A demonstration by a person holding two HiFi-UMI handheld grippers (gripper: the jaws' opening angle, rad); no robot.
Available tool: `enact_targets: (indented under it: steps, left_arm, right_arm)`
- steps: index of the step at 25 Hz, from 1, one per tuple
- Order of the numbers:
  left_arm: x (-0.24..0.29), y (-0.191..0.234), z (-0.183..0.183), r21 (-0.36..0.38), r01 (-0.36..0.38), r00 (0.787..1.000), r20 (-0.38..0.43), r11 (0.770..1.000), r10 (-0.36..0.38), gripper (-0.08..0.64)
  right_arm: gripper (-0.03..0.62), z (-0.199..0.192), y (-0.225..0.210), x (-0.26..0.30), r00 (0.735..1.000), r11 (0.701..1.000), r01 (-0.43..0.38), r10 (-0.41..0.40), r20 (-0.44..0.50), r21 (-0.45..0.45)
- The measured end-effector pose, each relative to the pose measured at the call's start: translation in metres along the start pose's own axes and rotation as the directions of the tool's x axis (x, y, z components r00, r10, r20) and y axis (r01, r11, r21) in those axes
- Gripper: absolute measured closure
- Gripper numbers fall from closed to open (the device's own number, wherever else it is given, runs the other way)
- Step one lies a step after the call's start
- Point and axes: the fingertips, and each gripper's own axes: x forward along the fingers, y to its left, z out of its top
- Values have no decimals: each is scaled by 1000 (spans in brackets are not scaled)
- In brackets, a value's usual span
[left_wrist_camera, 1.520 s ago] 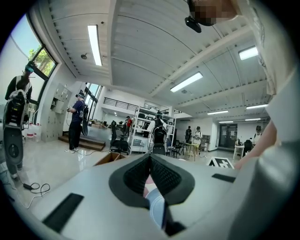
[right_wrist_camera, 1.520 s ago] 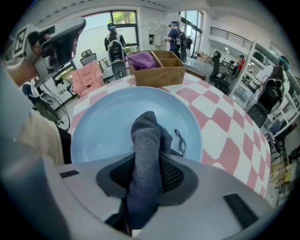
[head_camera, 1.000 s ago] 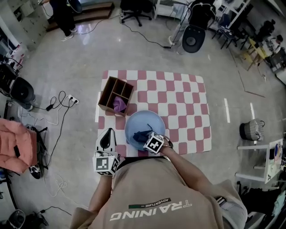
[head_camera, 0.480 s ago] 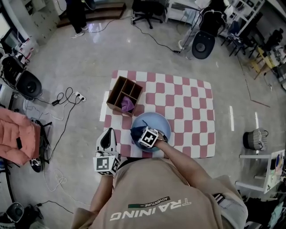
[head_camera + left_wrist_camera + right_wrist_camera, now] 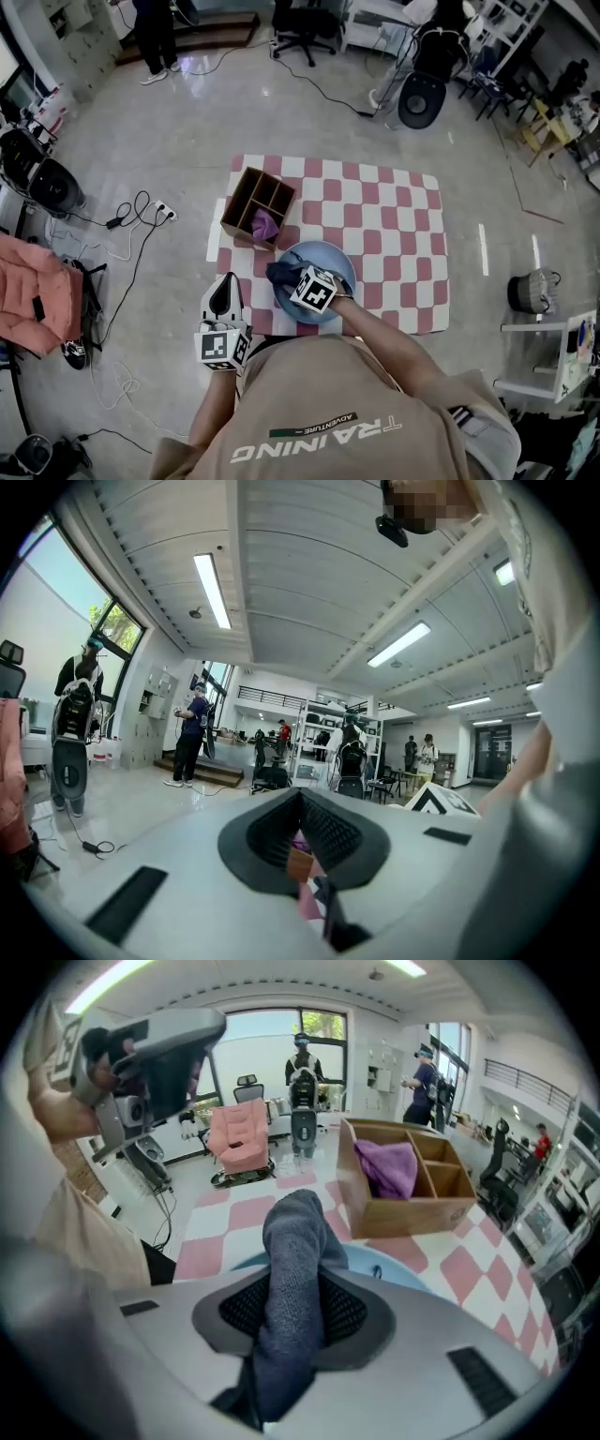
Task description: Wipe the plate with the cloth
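A light blue plate [image 5: 330, 267] lies on the pink-and-white checked mat [image 5: 394, 225] in front of me. My right gripper [image 5: 292, 279] hangs over the plate's left part, tilted down, and is shut on a dark blue-grey cloth [image 5: 280, 274]. In the right gripper view the cloth [image 5: 291, 1241] is clamped between the black pads [image 5: 349, 1309] and sticks up past them, with the plate [image 5: 394, 1269] just beyond. My left gripper [image 5: 224, 284] is held level off the mat's near left corner, its jaws together with nothing in them [image 5: 302, 803].
A wooden compartment box [image 5: 258, 204] with a purple cloth [image 5: 265, 225] in one section stands on the mat's far left, close to the plate. Cables and a power strip [image 5: 155, 211] lie on the floor at left. A person [image 5: 155, 37] stands far off.
My right gripper has carried the cloth across the plate from its near middle toward its left rim, lifting slightly. The left gripper has stayed put.
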Motion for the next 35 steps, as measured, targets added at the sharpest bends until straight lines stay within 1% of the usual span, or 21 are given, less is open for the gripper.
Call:
enact_targets:
  steps: [2,4,8,10,11,13,16,21,27,32,35]
  left_arm:
    - [4,-1,-1,-6,7,1000,-3,1000,-7,549]
    - [6,-3,-1,-6,13,1000,-8,1000,-13,549]
    - [7,-4,3,10,18,1000,-12,1000,-18,549]
    - [6,-1,4,14,9,1000,-12,1000,-9,549]
    - [6,1,4,15,3,1000,-11,1000,-3,549]
    - [4,4,6,14,-12,1000,-10,1000,12,549]
    - [0,6,6,9,-30,999,-11,999,30,549]
    - [1,5,4,8,-47,999,-14,999,47,549]
    - [9,1,3,9,-33,999,-21,999,34,549]
    - [20,-11,7,21,4,1000,-24,1000,-4,549]
    - [26,-17,8,30,27,999,-27,999,-26,549]
  right_arm:
    - [461,22,14,-5,997,994,-34,41,65,-103]
    - [461,35,28,-1,993,980,-62,79,83,-190]
    - [460,38,41,20,995,942,-82,95,24,-325]
    - [460,37,39,28,995,932,-90,97,2,-352]
    - [460,36,36,31,996,931,-89,94,-4,-354]
    - [460,36,24,34,996,938,-81,84,-6,-336]
    - [460,36,0,33,998,960,-60,64,6,-274]
    - [460,27,-50,25,1000,980,18,-18,5,-199]
    - [460,9,-89,10,996,983,84,-88,-18,-165]
    - [460,-15,-117,-6,989,987,140,-143,-33,-82]
    - [460,-33,-133,-17,982,982,182,-184,-42,-43]
